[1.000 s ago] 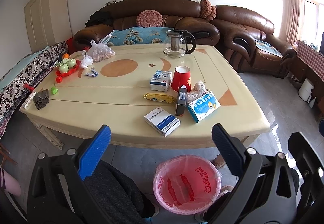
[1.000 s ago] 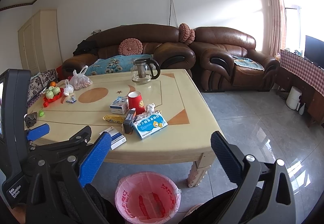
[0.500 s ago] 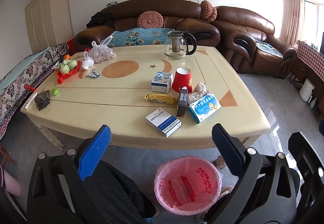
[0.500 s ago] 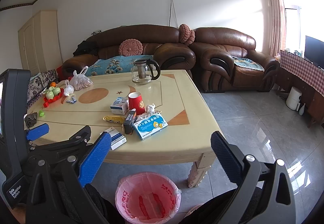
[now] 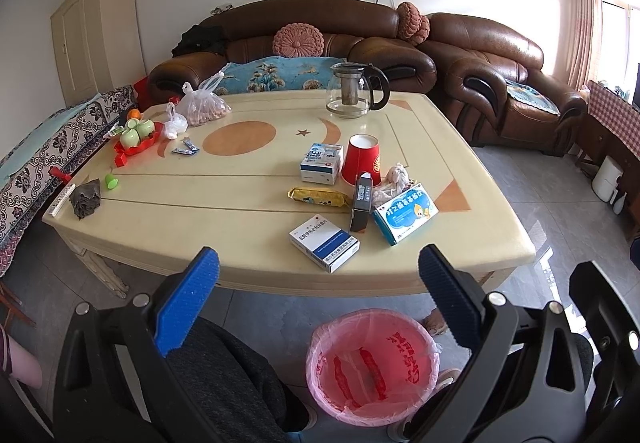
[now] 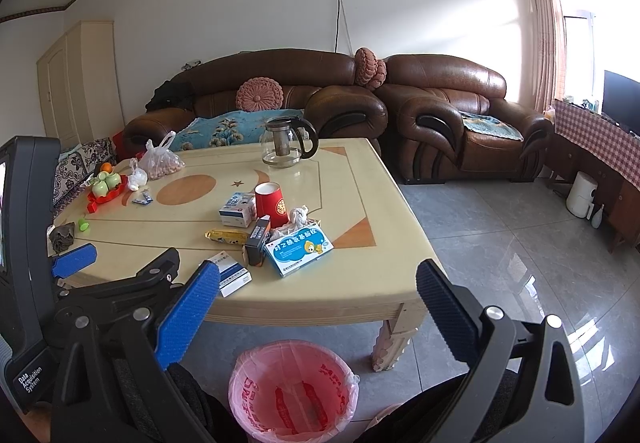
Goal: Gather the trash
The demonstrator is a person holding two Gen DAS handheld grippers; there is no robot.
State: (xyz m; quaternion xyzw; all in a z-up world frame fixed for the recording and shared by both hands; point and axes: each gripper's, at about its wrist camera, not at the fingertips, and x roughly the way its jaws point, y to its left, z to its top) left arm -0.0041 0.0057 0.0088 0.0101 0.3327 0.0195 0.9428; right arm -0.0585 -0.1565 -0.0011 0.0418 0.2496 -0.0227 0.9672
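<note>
A big table [image 5: 248, 211] stood in front of brown sofas [image 6: 280, 95]. On the floor by its near edge sat a bin [image 5: 372, 363] with a pink bag inside, and it looked empty. The trash lay in a bunch near the table's front: a blue box [image 5: 405, 211], a white box [image 5: 324, 242], a red cup [image 5: 362, 159] upside down, a black box [image 5: 361, 201] and a yellow wrapper [image 5: 318, 197]. The left gripper [image 5: 316, 307] and the right gripper [image 6: 316, 307] were both wide open and held nothing. The boxes touched each other, so grabbing one might knock another off the table.
</note>
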